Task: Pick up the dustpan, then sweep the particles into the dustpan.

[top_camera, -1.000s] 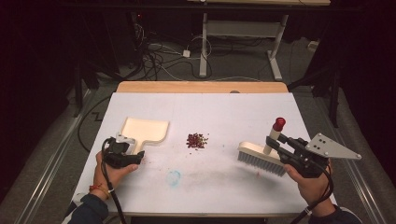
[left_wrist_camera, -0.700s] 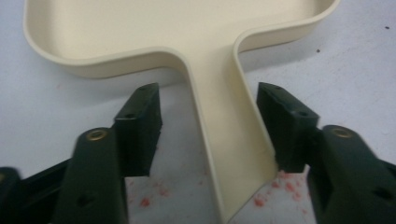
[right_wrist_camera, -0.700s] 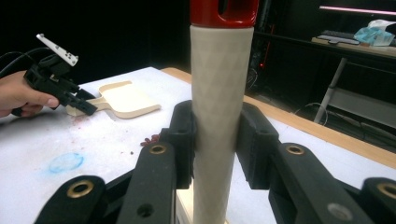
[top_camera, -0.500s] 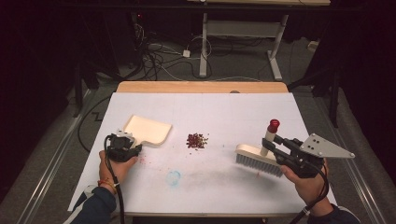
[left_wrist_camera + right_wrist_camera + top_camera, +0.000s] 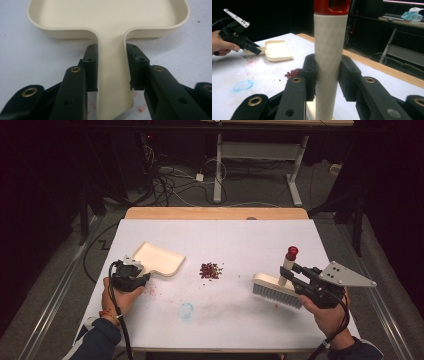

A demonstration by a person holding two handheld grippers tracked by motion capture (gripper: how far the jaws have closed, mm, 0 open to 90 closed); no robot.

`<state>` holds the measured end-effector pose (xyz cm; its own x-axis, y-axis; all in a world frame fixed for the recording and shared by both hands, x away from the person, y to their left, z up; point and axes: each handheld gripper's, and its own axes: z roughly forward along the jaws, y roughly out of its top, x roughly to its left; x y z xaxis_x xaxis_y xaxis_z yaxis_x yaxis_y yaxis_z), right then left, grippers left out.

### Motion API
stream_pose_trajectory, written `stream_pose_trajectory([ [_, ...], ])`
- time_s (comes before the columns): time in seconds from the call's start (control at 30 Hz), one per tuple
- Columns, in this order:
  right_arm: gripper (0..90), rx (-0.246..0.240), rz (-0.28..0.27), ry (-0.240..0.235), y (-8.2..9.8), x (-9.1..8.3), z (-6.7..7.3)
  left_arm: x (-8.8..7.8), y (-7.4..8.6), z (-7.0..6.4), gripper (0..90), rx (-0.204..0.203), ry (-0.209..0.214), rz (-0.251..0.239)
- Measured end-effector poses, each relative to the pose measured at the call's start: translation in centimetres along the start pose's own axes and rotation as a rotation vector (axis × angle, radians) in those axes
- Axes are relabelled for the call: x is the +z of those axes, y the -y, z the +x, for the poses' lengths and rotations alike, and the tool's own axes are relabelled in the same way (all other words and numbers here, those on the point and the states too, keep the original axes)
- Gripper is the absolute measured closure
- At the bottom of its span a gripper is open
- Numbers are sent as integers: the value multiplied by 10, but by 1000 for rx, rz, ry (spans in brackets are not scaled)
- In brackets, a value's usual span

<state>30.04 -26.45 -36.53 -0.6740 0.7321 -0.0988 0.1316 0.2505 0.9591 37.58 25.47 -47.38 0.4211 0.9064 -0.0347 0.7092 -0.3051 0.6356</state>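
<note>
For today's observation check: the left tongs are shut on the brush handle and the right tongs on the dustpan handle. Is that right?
No, the tools are swapped. The left tongs grip the dustpan handle, in the left gripper view; the right tongs grip the brush handle.

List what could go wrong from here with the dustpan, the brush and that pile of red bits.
1. The left hand-held gripper pinches only the dustpan handle's narrow sides; the pan may twist when pushed.
2. The red bits lie loose between pan and brush; a hard sweep may scatter them past the pan.
3. The right hand-held gripper grips the brush's round handle, which may rotate.
</note>
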Motion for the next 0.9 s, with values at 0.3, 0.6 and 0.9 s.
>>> stream_pose_trajectory([
  [0.3,703,15,-1,12,2,1,-3,-21,3,-1,644,46,2,-14],
  [0.6,703,32,-12,32,1,8,-11,-46,18,-16,644,141,70,10],
  [0.9,703,24,-15,43,-5,32,-11,-59,32,-44,644,211,156,38],
])
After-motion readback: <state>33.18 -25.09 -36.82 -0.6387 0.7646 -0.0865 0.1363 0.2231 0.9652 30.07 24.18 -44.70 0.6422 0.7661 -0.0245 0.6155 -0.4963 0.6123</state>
